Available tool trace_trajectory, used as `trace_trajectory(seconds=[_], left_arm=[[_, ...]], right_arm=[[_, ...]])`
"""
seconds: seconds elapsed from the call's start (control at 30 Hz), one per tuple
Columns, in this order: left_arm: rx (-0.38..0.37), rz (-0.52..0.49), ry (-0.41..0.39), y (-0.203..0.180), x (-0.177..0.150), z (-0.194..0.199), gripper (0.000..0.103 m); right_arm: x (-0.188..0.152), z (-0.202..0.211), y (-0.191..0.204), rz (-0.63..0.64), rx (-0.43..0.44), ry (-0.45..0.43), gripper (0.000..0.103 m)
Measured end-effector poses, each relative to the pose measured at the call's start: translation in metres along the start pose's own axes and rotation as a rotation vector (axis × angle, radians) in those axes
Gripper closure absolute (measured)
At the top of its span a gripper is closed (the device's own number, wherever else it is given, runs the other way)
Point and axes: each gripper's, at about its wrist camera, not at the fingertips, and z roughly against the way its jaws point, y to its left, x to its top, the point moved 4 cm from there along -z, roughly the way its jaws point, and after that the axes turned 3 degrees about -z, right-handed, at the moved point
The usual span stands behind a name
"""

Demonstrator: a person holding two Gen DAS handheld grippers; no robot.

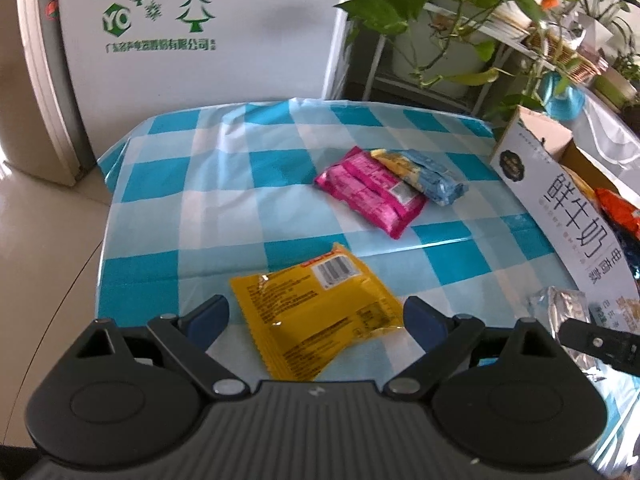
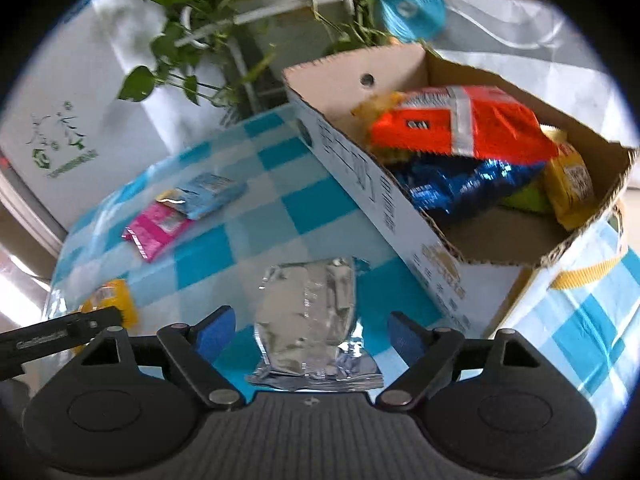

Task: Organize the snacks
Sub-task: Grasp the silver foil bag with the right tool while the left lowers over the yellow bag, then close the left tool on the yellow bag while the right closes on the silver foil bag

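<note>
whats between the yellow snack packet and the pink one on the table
Nothing: in the left wrist view, only bare checked tablecloth lies between the yellow packet and the pink packet.

Bright snacks on a checked cloth

The tablecloth [image 1: 224,168] has blue and white squares; packets are yellow [image 1: 316,316], pink [image 1: 368,192], silver [image 2: 308,312] and orange [image 2: 460,124].

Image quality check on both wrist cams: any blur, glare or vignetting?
Left wrist: sharp, the barcode on the yellow packet is crisp; mild sheen on the tablecloth; strong barrel bend at the edges. Right wrist: motion blur smears the cardboard box and the pink packet; black circular vignette in the corners; the silver packet throws bright glare.
</note>
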Motion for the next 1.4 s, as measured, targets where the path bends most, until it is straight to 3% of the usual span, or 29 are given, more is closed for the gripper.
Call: trace_trajectory(seconds=[0.27,0.5,0.63,0.73,0.83,0.93,1.03,1.17,1.4], left_arm=[[-0.017,-0.096,-0.047,-0.003,0.005,0.001,0.009],[-0.064,-0.194,-0.032,-0.006,-0.001,-0.002,0.009],[-0.079,-0.335,-0.029,-0.015,-0.008,0.000,0.009],[-0.119,-0.392,0.005,-0.023,-0.019,0.000,0.012],[-0.207,-0.450,0.021,-0.032,-0.026,0.011,0.012],[-0.265,-0.454,0.017,-0.033,-0.024,0.024,0.012],[-0.207,-0.469,-0.038,-0.029,-0.017,0.031,0.012],[-0.176,-0.447,-0.045,-0.025,-0.010,0.020,0.012],[-0.145,-0.566,-0.043,-0.046,-0.009,-0.001,0.012]], right_arm=[[-0.004,-0.012,0.003,-0.005,-0.037,0.032,0.014],[-0.003,-0.017,0.006,0.007,-0.057,0.043,0.014],[-0.002,-0.017,0.006,0.006,-0.057,0.047,0.014],[-0.001,-0.018,0.005,-0.009,-0.053,0.049,0.014],[0.001,-0.017,0.001,-0.036,-0.044,0.051,0.014],[0.002,-0.017,-0.002,-0.057,-0.038,0.052,0.014],[0.002,-0.017,-0.004,-0.061,-0.037,0.052,0.014],[0.001,-0.017,-0.003,-0.060,-0.041,0.049,0.014],[0.001,-0.017,-0.002,-0.052,-0.044,0.047,0.014]])
